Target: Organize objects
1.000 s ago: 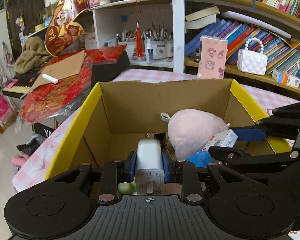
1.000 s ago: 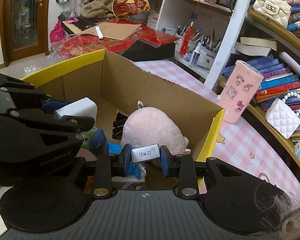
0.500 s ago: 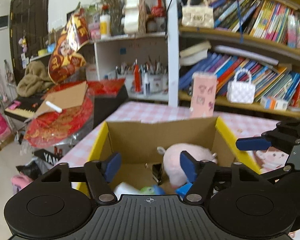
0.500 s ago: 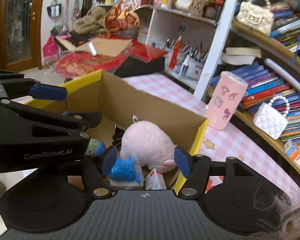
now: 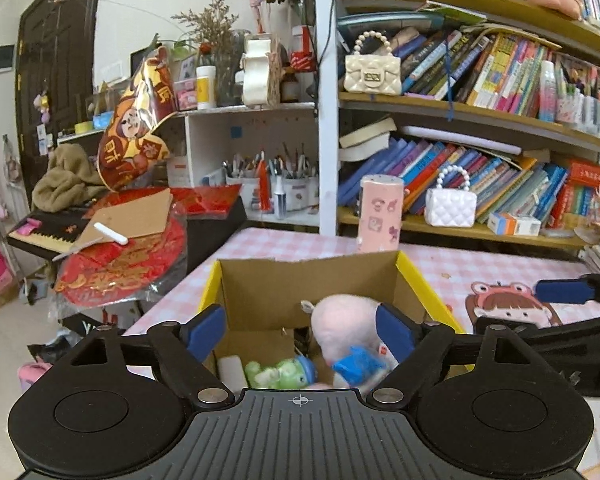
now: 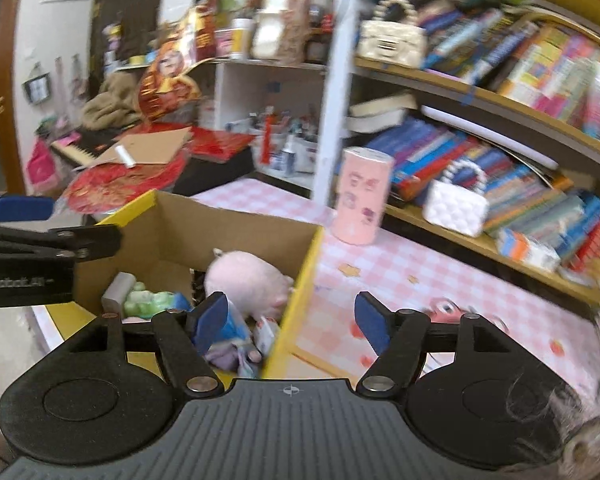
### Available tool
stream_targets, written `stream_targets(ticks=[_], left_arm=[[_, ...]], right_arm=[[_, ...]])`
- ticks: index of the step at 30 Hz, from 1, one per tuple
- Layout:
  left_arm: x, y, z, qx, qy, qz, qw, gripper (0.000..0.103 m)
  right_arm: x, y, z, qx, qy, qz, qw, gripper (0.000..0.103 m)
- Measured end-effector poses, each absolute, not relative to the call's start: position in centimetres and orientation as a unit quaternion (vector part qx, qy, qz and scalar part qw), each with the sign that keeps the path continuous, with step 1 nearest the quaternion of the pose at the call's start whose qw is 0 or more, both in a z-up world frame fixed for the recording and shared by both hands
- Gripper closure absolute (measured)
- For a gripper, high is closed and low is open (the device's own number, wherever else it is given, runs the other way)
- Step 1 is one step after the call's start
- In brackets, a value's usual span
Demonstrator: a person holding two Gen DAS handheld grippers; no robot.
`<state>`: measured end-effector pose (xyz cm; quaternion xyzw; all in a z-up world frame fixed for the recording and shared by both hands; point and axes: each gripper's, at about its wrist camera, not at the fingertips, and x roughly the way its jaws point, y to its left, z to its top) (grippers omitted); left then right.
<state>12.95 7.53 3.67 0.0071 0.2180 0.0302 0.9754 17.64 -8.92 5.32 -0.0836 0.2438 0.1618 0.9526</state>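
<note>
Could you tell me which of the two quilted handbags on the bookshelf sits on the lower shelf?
The white handbag with the pearl handle, beside the pink canister. The cream handbag sits one shelf higher.

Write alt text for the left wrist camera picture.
Open, empty left tongs hover over a cardboard box holding a pink plush, a green toy and a white charger, on a pink checked table before crowded bookshelves.
</note>
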Motion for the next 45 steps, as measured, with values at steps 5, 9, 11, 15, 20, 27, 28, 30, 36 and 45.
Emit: stream_targets(ticks=[5,9,11,15,20,27,28,30,36,45], left_arm=[[11.3,7.0,2.8,0.009,0.237,0.017,0.971,0.016],[10.1,6.5,1.7,0.010,0.256,0.003,0.967,0.015],[9.5,6.2,1.0,0.012,0.266,-0.003,0.964,0.015],[8.2,5.5,0.1,0.017,0.279,-0.015,0.960,0.014],[6.7,4.7,-0.7,0.021,0.290,-0.029,0.956,0.013],[5.5,3.8,-1.3,0.040,0.300,-0.043,0.952,0.012],[5.4,3.6,-1.4,0.041,0.300,-0.044,0.952,0.012],[5.0,3.3,-1.5,0.046,0.300,-0.047,0.952,0.009],[4.3,2.3,-2.1,0.058,0.310,-0.055,0.948,0.009],[3.7,1.4,-2.1,0.063,0.306,-0.064,0.948,0.005]], right_arm=[[15.0,-10.9,4.5,-0.051,0.257,0.099,0.960,0.031],[12.7,-12.0,3.3,-0.035,0.272,0.065,0.960,0.031],[11.6,-12.3,2.7,-0.034,0.280,0.054,0.958,0.031],[9.5,-12.7,1.5,-0.026,0.295,0.030,0.955,0.029],[7.2,-13.1,0.5,-0.011,0.304,-0.008,0.952,0.024],[5.1,-13.8,-0.5,0.003,0.317,-0.036,0.948,0.024],[4.8,-13.9,-0.6,0.004,0.318,-0.039,0.947,0.024],[4.3,-14.0,-0.8,0.009,0.321,-0.047,0.946,0.023],[3.0,-13.9,-1.3,0.014,0.327,-0.064,0.943,0.016],[2.2,-13.9,-1.2,0.004,0.321,-0.088,0.943,0.003]])
